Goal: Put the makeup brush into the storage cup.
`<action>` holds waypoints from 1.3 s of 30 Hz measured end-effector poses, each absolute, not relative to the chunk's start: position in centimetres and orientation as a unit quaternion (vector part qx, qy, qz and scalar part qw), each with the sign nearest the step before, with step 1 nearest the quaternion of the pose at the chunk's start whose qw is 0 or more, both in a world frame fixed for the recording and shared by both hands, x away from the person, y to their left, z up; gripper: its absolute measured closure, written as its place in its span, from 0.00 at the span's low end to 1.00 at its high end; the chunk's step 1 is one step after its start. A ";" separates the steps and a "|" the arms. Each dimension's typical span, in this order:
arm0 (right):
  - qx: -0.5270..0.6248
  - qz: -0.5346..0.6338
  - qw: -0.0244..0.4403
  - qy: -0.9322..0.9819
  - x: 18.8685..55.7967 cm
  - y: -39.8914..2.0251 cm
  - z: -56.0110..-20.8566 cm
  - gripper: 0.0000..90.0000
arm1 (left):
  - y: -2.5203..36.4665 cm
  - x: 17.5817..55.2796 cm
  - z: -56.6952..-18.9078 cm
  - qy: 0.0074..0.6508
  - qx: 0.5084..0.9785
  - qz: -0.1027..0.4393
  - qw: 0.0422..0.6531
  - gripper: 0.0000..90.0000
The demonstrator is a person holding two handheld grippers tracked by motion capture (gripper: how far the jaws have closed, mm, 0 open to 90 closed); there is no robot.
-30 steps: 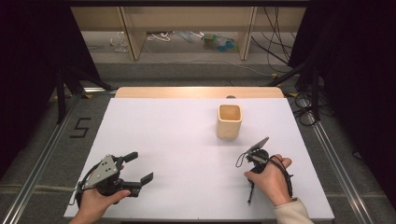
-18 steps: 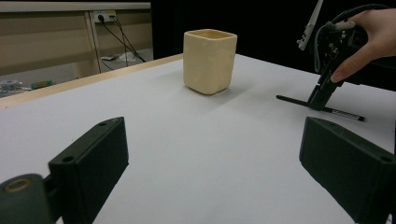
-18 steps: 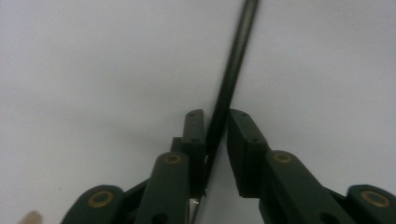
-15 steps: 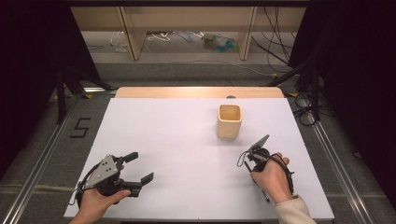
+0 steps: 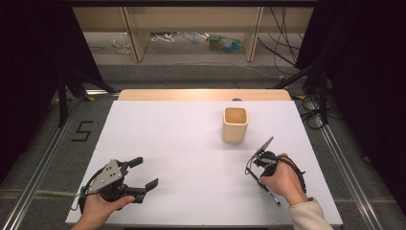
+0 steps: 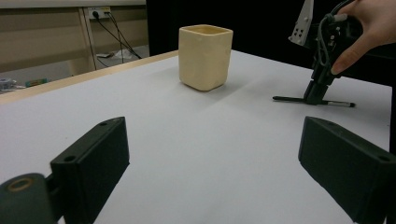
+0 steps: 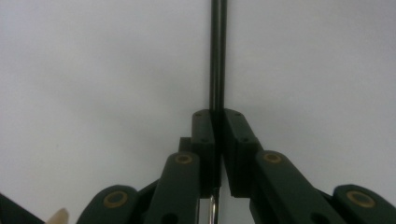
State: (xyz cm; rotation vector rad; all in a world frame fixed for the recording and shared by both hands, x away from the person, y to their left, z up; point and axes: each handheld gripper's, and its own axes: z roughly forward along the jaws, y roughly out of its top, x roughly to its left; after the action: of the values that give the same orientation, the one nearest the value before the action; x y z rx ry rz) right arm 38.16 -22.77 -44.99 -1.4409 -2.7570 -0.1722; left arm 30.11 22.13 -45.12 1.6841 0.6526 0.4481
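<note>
1. the pen (image 7: 218, 56) is a thin, dark, straight stick with a silvery clip end; it lies flat on the white table (image 5: 191, 143) at its near right part, partly under the person's right hand (image 5: 282, 181).
2. the right gripper (image 7: 218, 140) is clamped on the pen: in the right gripper view the 2 black jaws stand pressed together on the shaft, which runs straight out from between them. the jaws have just been closing, with the pen between them.
3. in the high view the pen's (image 5: 270, 192) long axis runs slantwise, from near the right gripper (image 5: 258, 168) toward the table's near right edge. in the left gripper view it (image 6: 322, 101) lies level on the surface, one end sticking out on each side of the right gripper (image 6: 315, 93), which points down at it.
4. open white surface lies all around the pen. the table's right edge is near, the near edge a little further off.
5. a cream, square-mouthed cup (image 5: 235, 124) stands upright beyond the pen, near but apart from it, toward the far edge.
6. the left gripper (image 5: 143, 173) rests at the near left corner, well apart from the pen, held by the left hand (image 5: 98, 208); its jaws stand wide with nothing between them.
7. between the 2 grippers the table's middle is bare.
</note>
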 end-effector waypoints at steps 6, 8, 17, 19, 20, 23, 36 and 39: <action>-0.243 -0.068 -0.029 -0.967 37.8 -22.1 -43.7 0.93 | 22.0 30.1 -45.3 0.278 0.728 0.186 0.598 0.10; -0.214 -0.075 -0.020 -0.974 37.6 -21.9 -43.6 0.93 | 21.9 30.0 -45.3 0.275 0.734 0.187 0.592 0.10; -0.085 -0.066 -0.054 -0.993 37.7 -20.7 -42.8 0.93 | 21.4 29.9 -45.5 0.255 0.744 0.176 0.592 0.13; -0.072 -0.058 -0.050 -0.994 37.7 -20.4 -42.8 0.93 | 21.3 29.8 -45.6 0.251 0.747 0.172 0.592 0.14; -0.072 -0.056 -0.046 -0.995 37.7 -20.3 -42.7 0.93 | 21.2 29.8 -45.6 0.244 0.752 0.174 0.588 0.15; -0.057 -0.052 -0.039 -0.996 37.8 -20.0 -42.6 0.93 | 20.8 29.7 -45.7 0.239 0.756 0.168 0.586 0.16; -0.037 -0.045 -0.035 -0.998 37.3 -18.3 -41.7 0.94 | 17.9 29.3 -46.2 0.192 0.777 0.144 0.581 0.20; -0.025 -0.046 -0.031 -0.998 37.3 -17.5 -41.5 0.94 | 17.2 29.3 -46.3 0.195 0.780 0.140 0.578 0.21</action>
State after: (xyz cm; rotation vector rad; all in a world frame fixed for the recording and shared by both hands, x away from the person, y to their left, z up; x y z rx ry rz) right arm 37.31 -17.51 -41.50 -0.0810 -3.1988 -0.1465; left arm 29.28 17.21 -46.30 1.8234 0.4567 0.3263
